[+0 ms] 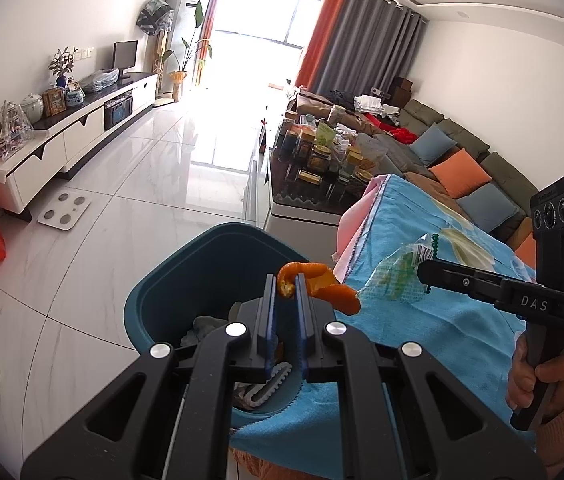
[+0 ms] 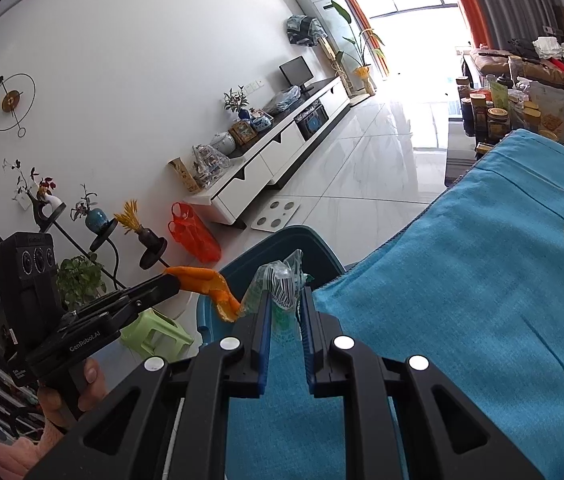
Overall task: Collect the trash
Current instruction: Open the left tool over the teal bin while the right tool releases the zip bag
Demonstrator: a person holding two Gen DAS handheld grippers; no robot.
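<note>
A lived-in home living room is shown. Along the white wall at the left of the left wrist view a long low TV cabinet (image 1: pixel 82 128) is set, topped with a small screen (image 1: pixel 125 56), vases and framed pictures, and a bathroom scale (image 1: pixel 64 209) is laid on the glossy tiled floor (image 1: pixel 154 184). At the right a long sofa (image 1: pixel 461 152) with orange and blue cushions is seen behind a coffee table (image 1: pixel 282 184) crowded with jars, while grey and orange curtains (image 1: pixel 361 36) are hung beside the bright window (image 1: pixel 266 20) at the top.
</note>
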